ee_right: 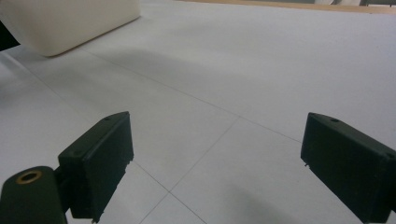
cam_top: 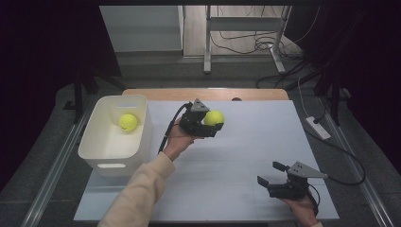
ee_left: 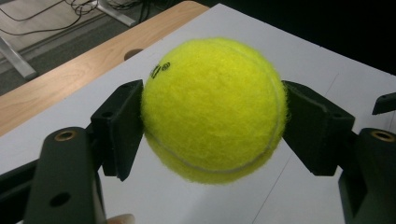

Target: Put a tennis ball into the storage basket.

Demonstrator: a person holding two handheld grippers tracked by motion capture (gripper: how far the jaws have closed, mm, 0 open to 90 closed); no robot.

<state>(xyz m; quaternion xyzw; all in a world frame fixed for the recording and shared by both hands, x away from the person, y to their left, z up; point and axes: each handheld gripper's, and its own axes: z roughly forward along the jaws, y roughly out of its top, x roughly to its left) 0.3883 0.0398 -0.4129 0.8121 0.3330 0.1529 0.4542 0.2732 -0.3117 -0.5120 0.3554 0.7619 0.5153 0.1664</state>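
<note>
We see the left gripper (cam_top: 210,124) held up over the middle of the white table (cam_top: 236,156), and a yellow tennis ball (cam_top: 214,117) sits squarely between its jaws. In the left gripper view the ball (ee_left: 214,109) is pinched at its two sides, each black pad pressing into the felt, and it hangs clear of the tabletop with a strip of wooden edge (ee_left: 70,79) behind it. To the left of that hand stands a white bin (cam_top: 97,151), just beside the arm, and we find a second tennis ball (cam_top: 127,122) lying inside it near the far wall. The right gripper (cam_top: 272,174) rests low near the front right of the table, well apart from both balls, its jaws spread wide with nothing between them.
</note>
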